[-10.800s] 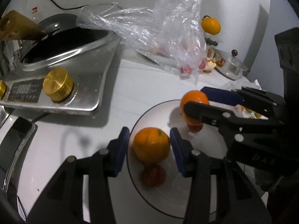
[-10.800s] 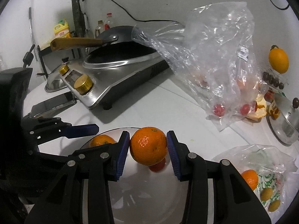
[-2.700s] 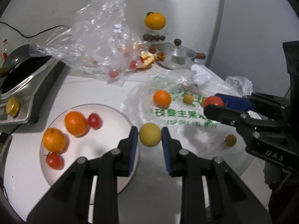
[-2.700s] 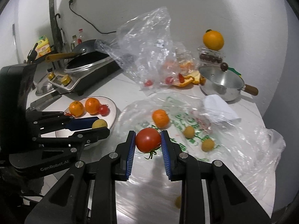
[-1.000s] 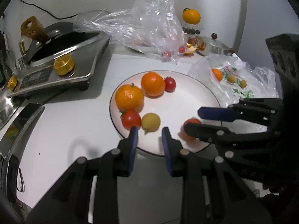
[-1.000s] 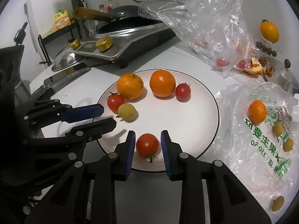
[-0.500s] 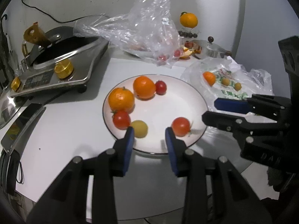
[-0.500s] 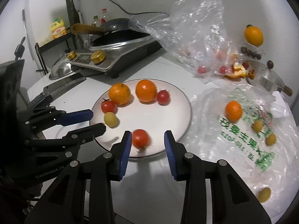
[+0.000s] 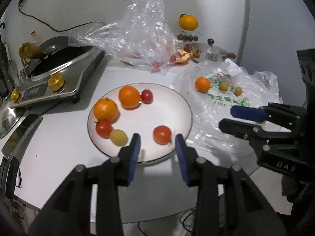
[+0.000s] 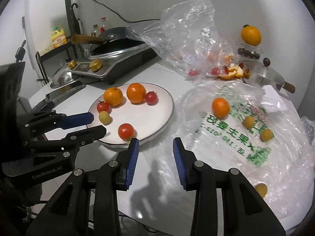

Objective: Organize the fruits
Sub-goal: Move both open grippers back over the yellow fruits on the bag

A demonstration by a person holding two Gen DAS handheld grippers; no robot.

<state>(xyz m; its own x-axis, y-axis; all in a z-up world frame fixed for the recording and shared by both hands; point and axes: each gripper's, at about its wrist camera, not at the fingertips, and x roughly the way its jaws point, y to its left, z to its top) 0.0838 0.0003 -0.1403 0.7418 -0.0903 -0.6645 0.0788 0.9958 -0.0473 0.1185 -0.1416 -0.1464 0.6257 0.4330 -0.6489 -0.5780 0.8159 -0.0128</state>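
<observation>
- The round white table is kept as the sorting surface; a printed clear plastic bag is spread flat on it so loose fruit stays reachable.
- On the round white plate six fruits are gathered; an orange mandarin and small yellow fruits remain on the bag.
- The left gripper is empty, its jaws opening; a second ago they were nearly shut by the small yellow fruit.
- The right gripper is released and empty; the red tomato it enclosed a second ago now lies free on the plate.

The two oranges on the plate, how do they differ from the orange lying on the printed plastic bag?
The two oranges on the plate touch each other beside tomatoes; the orange on the printed bag lies alone on plastic, near small yellow fruits. The plate pair look larger, though nearer the camera. All three are round, orange and unpeeled.
</observation>
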